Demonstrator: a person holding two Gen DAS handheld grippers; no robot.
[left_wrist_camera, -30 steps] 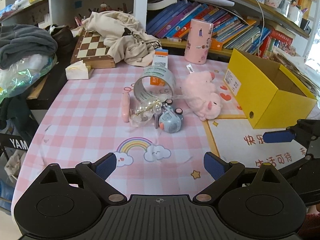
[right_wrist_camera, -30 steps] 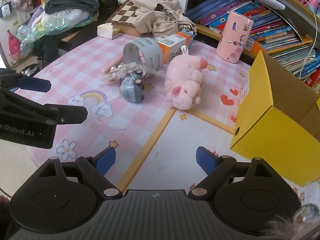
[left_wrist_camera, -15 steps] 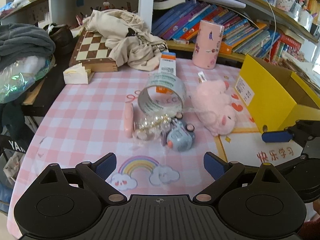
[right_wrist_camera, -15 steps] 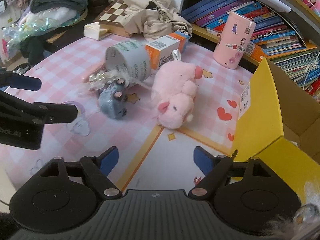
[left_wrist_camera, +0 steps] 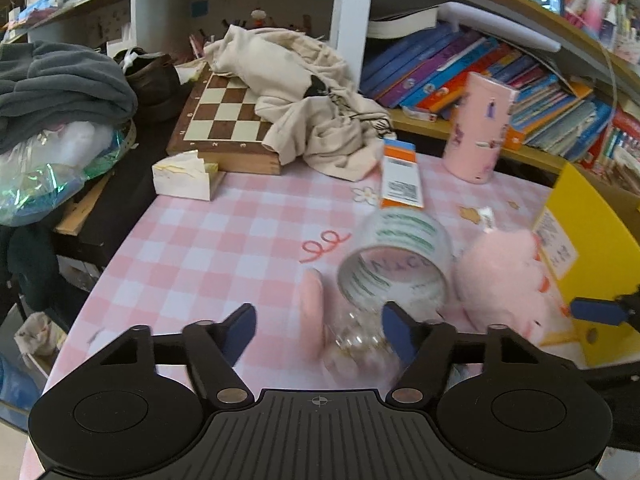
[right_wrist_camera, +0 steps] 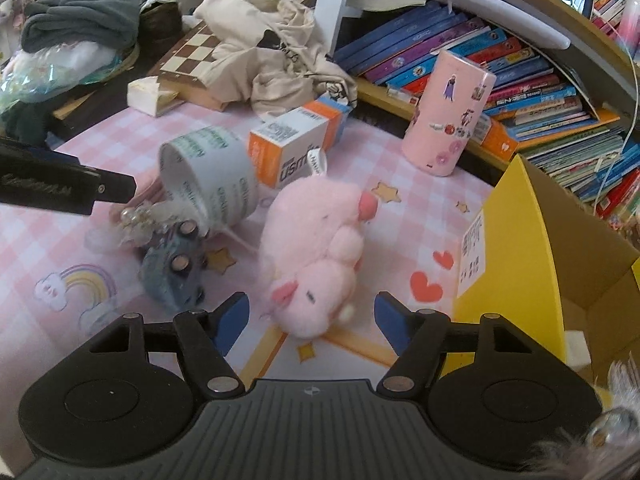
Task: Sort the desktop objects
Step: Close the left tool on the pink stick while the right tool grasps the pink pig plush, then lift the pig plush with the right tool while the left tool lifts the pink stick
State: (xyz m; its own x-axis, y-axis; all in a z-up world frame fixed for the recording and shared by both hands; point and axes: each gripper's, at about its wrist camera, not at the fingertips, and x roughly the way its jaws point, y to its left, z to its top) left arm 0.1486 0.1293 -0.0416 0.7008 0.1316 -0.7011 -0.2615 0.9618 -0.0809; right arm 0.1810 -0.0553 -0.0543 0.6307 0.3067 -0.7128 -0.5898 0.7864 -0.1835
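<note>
A cluster lies mid-table: a roll of clear tape [left_wrist_camera: 394, 264] [right_wrist_camera: 210, 176], an orange-and-white box [left_wrist_camera: 401, 179] [right_wrist_camera: 298, 142], a pink plush pig [left_wrist_camera: 508, 280] [right_wrist_camera: 316, 256], a blue-grey toy car [right_wrist_camera: 174, 270], a pearl hair piece [left_wrist_camera: 360, 344] [right_wrist_camera: 138, 218] and a flat pink item [left_wrist_camera: 311, 312]. A yellow box [left_wrist_camera: 596, 252] [right_wrist_camera: 532, 264] stands open at the right. My left gripper [left_wrist_camera: 318, 330] is open, its jaws on either side of the pink item and the pearl piece. My right gripper [right_wrist_camera: 310, 318] is open just in front of the pig.
A pink tumbler [left_wrist_camera: 480, 132] [right_wrist_camera: 448, 112] stands at the back. A chessboard [left_wrist_camera: 224, 120], beige cloth [left_wrist_camera: 304, 108], tissue box [left_wrist_camera: 184, 176] and bookshelves [right_wrist_camera: 500, 60] line the far edge. Grey clothes [left_wrist_camera: 60, 88] pile up at the left.
Both grippers have moved forward toward the cluster. The left one now straddles the pink item and pearl piece; the right one has closed in on the pig. Both stay open.
</note>
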